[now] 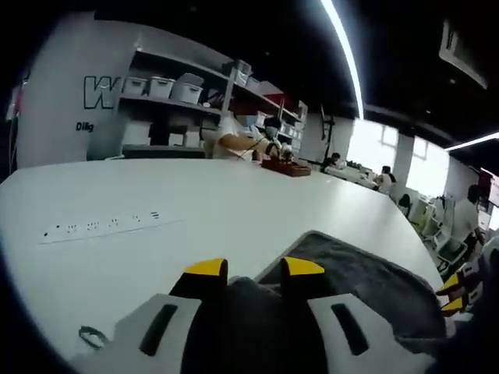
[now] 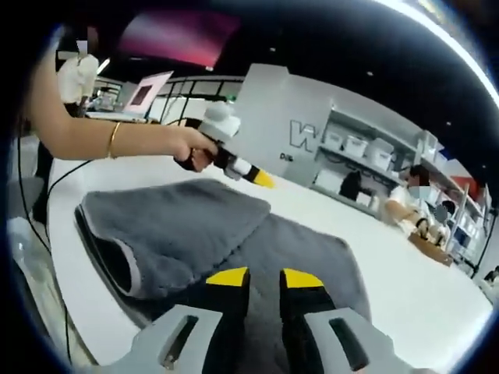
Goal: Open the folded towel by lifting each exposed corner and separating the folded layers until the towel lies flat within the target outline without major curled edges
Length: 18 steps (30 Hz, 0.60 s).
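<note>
On the grey wall (image 1: 70, 93) ahead of my left gripper I read a large outlined "W", cut off, and beneath it small lettering beginning "Dilig"; remainder illegible.

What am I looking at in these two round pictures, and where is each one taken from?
There is no robot arm here: a person holds a handheld two-jaw tool in each hand, and a fisheye camera rides on each. In the left gripper view, the left tool shows at the bottom with yellow-tipped jaws over a gray towel lying on a white table. A white power strip also lies on the table. In the right gripper view, the right tool points across the same towel, still partly folded, while the person's hand holds the left tool above it. Neither tool clearly grips anything; whether the jaws pinch cloth cannot be told.
</note>
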{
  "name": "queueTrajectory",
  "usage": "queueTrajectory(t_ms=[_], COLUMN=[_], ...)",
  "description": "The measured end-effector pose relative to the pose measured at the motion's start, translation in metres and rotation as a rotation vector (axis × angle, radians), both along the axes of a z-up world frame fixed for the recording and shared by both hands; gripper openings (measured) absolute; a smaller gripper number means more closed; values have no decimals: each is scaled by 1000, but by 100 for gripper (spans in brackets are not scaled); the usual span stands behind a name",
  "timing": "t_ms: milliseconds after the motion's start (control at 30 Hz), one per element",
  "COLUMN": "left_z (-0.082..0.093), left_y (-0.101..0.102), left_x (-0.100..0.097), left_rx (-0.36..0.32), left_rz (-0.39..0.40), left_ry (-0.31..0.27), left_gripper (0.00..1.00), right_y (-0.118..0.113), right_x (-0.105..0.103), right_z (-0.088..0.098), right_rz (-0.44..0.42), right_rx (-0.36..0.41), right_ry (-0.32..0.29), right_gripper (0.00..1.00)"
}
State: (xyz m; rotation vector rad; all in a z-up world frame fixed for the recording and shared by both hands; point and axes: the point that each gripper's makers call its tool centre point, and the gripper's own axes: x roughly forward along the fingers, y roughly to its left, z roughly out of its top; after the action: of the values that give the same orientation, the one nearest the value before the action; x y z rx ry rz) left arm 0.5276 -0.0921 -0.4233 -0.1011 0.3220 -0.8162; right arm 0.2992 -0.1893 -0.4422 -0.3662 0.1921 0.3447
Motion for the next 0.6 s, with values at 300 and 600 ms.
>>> queueTrajectory(t_ms=[300,600], left_z=[1,-7], left_y=[55,92], left_x=[9,27], left_rx=[0,0], left_rz=[101,168], left_ry=[8,10], left_gripper=[37,38], right_y=[39,85], right_x=[2,-9], right_z=[17,23], right_rz=[97,234], right_rx=[-1,44], right_ry=[-29,-21], right_gripper=[18,20])
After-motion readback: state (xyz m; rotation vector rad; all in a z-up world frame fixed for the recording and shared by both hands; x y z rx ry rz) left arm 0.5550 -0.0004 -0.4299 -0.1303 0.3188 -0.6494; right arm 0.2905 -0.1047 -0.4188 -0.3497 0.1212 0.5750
